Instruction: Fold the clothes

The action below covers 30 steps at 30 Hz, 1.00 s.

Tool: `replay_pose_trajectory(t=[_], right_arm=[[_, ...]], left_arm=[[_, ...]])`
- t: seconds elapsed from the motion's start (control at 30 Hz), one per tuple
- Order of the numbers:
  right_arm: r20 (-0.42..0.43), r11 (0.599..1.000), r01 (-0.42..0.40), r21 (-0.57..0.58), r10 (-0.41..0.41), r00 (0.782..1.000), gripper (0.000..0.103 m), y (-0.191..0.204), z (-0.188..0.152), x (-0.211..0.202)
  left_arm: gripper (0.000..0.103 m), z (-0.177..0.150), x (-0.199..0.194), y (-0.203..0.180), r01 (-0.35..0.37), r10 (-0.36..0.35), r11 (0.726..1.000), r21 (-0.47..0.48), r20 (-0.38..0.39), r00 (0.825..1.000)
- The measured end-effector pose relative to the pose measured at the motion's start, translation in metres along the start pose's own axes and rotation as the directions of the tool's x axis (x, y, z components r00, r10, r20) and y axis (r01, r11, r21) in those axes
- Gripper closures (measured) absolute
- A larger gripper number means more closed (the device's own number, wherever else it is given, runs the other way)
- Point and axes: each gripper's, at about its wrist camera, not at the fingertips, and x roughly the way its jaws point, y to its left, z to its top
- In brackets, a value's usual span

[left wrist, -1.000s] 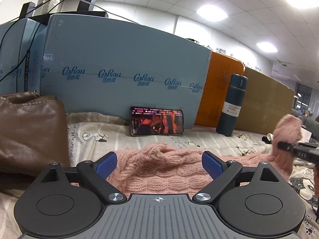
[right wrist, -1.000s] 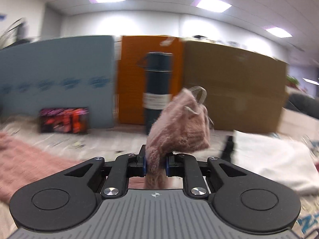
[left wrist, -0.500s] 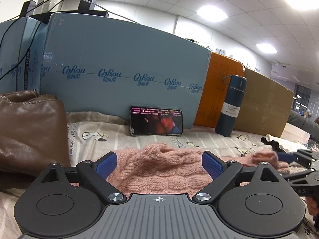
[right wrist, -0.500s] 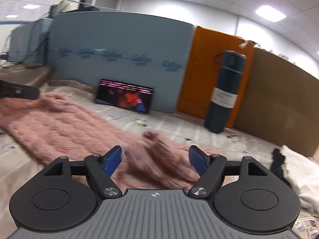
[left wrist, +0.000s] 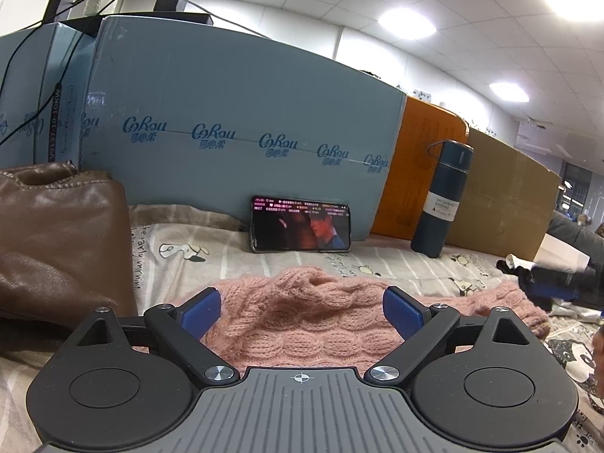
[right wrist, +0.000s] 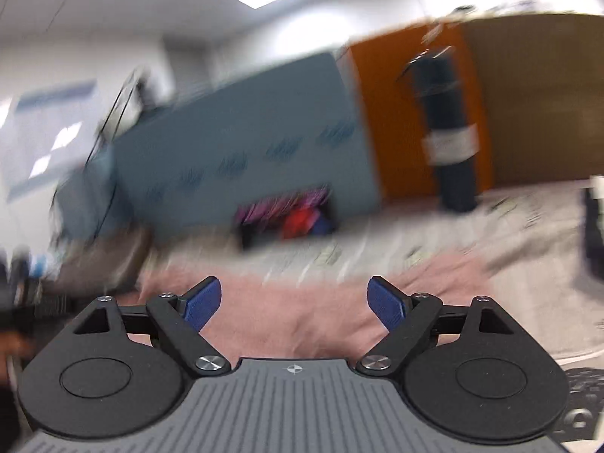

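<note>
Left wrist view: the left gripper (left wrist: 301, 307) hovers low over a pink cable-knit sweater (left wrist: 302, 324) spread on a bedsheet (left wrist: 226, 264) printed with cartoon dogs and partly legible script. Its blue pads (left wrist: 200, 311) stand wide apart with the knit visible between them but not pressed by either; nothing is held. Behind the sweater, a phone (left wrist: 300, 224) leans sideways against a blue carton (left wrist: 241, 143) and shows a video with small overlaid text too fine to read. The carton bears a repeated logo reading roughly "CoRou" above Chinese characters. To the right of it stand an orange panel (left wrist: 415, 173) and a brown cardboard box (left wrist: 502, 196); a dark flask (left wrist: 441, 200) in front of them carries a white label beginning "VACUUM", the rest too small to read. A brown leather bag (left wrist: 56, 241) lies at left.

Right wrist view, blurred by motion: the right gripper (right wrist: 294, 304) is above another part of the sweater (right wrist: 302, 317), its jaws opening and already wide, the pads (right wrist: 387, 304) clear of the fabric. The carton's lettering and the flask (right wrist: 449, 132) label are illegible here.
</note>
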Motion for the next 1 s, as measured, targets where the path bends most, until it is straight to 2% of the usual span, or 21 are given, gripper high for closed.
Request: replay_pose_trajectory(t=[0.07,0.17,0.23,0.33,0.37,0.43,0.5,0.6,0.77,0.87,1.0], right_arm=[[0.066,0.991,0.112,0.074,-0.117,0.991,0.013,-0.016,0.003,-0.01],[0.016,0.95,0.237,0.203,-0.245,0.969,0.013,-0.042,0.0,-0.007],[-0.051,0.924,0.266,0.276,-0.262,0.964,0.013,-0.057,-0.006,-0.001],[-0.135,0.909,0.244,0.337,-0.21,0.968,0.015,-0.069,-0.017,0.012],[-0.146,0.915,0.227,0.333,-0.188,0.971,0.017,-0.068,-0.02,0.015],[-0.153,0.934,0.194,0.301,-0.154,0.976,0.029,-0.059,-0.024,0.018],[-0.138,0.954,0.189,0.231,-0.161,0.977,0.053,-0.048,-0.026,0.018],[-0.073,0.976,0.15,0.157,-0.14,0.988,0.074,-0.035,-0.022,0.009],[0.086,0.996,0.079,0.04,-0.082,0.993,0.08,-0.013,-0.009,-0.014],[0.14,0.993,0.118,0.013,-0.119,0.983,0.082,-0.01,0.002,-0.023],[0.157,0.974,0.222,0.039,-0.225,0.962,0.083,-0.029,0.012,-0.03]], left_arm=[[0.008,0.0,0.0,0.0,-0.001,0.001,1.0,-0.001,0.0,1.0],[0.008,-0.001,0.0,-0.001,-0.004,0.004,1.0,0.001,-0.003,1.0],[0.008,-0.001,0.0,0.0,-0.006,0.006,1.0,0.001,-0.004,1.0],[0.008,-0.001,0.001,0.0,-0.007,0.007,1.0,-0.002,-0.009,1.0],[0.008,-0.001,0.001,0.001,-0.008,0.008,1.0,-0.002,-0.011,1.0],[0.008,-0.001,0.002,0.001,-0.008,0.008,1.0,-0.003,-0.014,1.0],[0.008,-0.001,0.003,0.001,-0.007,0.007,1.0,-0.003,-0.015,1.0],[0.008,-0.001,0.003,0.002,-0.005,0.005,1.0,-0.006,-0.015,1.0],[0.008,-0.002,0.002,0.004,0.002,-0.002,1.0,-0.011,-0.011,1.0],[0.008,-0.002,0.001,0.003,0.009,-0.009,1.0,-0.009,-0.009,1.0],[0.008,-0.002,0.001,0.003,0.018,-0.018,1.0,-0.006,-0.005,1.0]])
